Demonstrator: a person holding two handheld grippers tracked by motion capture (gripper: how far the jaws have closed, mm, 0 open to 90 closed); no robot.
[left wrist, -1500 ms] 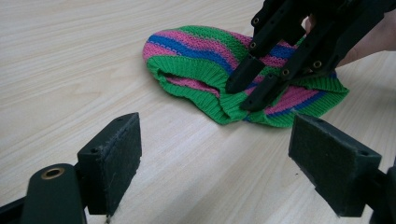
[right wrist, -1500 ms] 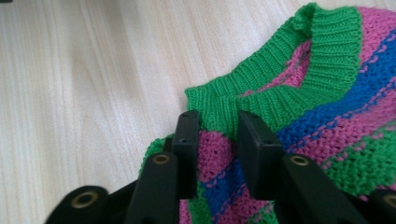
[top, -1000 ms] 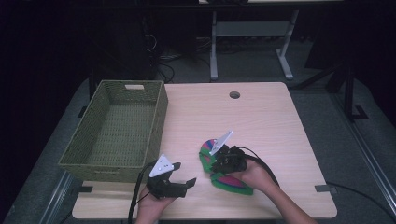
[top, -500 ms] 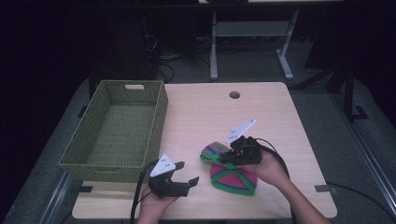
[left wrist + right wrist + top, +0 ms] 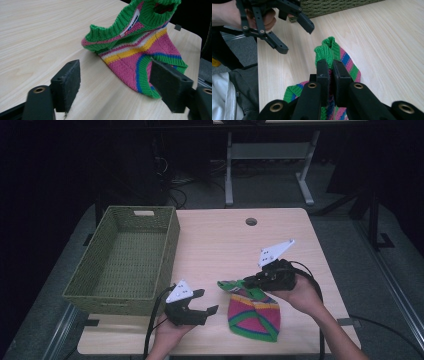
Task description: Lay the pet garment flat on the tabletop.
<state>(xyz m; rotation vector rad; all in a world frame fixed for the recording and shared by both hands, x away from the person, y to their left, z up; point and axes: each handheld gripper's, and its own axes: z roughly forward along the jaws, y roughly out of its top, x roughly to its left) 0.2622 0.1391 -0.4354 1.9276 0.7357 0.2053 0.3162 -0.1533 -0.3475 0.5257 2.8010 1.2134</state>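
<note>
Sweater (image 5: 254, 312), small and knitted with pink, green, yellow and blue stripes, is partly on the worktop (image 5: 220, 245) and partly lifted up. Its bottom end lies on the wood near the person's edge. Its green neck band is held up in the air by the right gripper (image 5: 250, 282), whose fingers (image 5: 323, 72) are pressed together on that green band. The left gripper (image 5: 202, 302) is just beside the sweater, on its left, low over the worktop. Its fingers (image 5: 67, 83) are spread, though they have just been closing a little, and nothing is squeezed between them. From the left gripper view, the sweater sits just past them. A green woven basket (image 5: 125, 257) stands on the left side of the worktop.
</note>
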